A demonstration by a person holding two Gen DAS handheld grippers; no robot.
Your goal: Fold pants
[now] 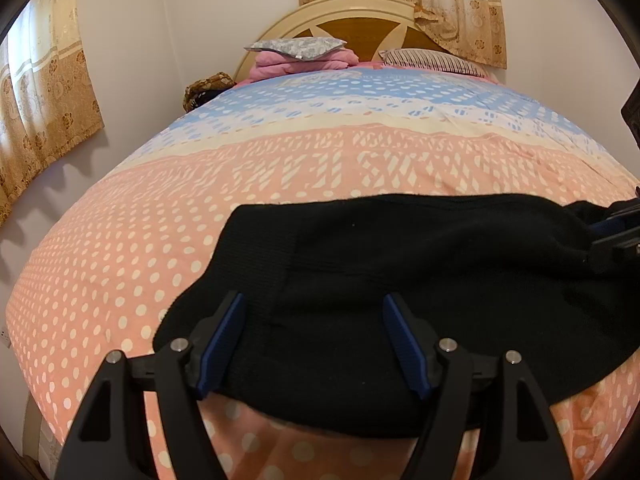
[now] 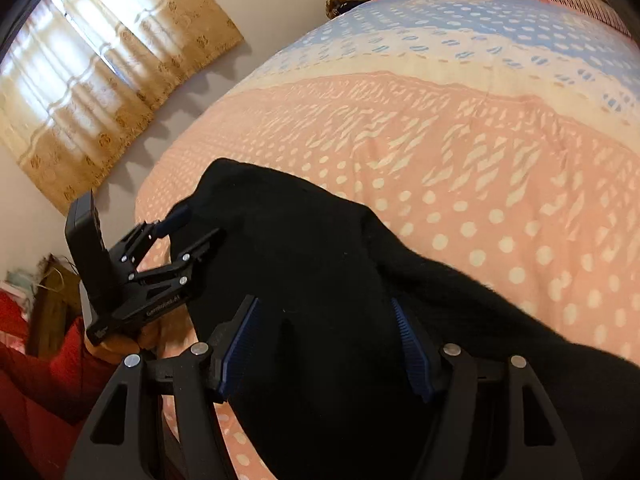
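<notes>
Home bedroom. A bed [image 1: 120,240] is filling most of the view, wearing a pink, cream and blue dotted quilt [image 1: 320,168]. A rounded wooden headboard [image 1: 352,20] is standing against the wall, with a striped pillow [image 1: 432,62] and folded pink bedding [image 1: 300,62] sitting in front of it. Beige floral curtains [image 1: 44,100] are hanging over windows, daylight coming through. Plain pale walls [image 1: 180,20].
</notes>
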